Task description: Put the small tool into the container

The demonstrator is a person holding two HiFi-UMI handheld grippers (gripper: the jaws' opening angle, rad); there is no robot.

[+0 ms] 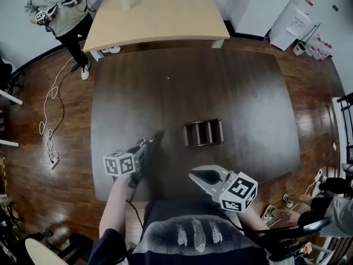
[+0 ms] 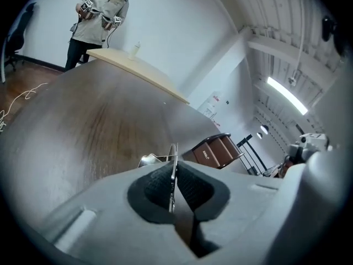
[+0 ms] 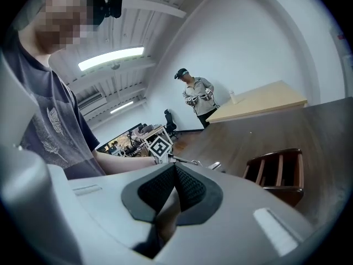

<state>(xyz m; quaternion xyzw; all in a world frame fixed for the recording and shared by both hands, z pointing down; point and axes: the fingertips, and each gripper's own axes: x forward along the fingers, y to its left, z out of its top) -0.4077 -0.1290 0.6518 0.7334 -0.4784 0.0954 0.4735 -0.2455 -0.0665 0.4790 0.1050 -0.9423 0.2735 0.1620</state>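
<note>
Pickup looks done: left gripper (image 1: 156, 137) clamped on the thin metal small tool (image 2: 173, 167), low over the table's (image 1: 248, 93) 6 o'clock side, right gripper (image 3: 175, 173) closed on nothing; next, carry it toward 3 o'clock, line up over the container (image 1: 203, 132) slots, release.

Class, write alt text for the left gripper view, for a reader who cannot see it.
The left hand-held gripper is shut on a thin metal tool over a dark table. A brown slotted container stands beyond it, to the right.
</note>
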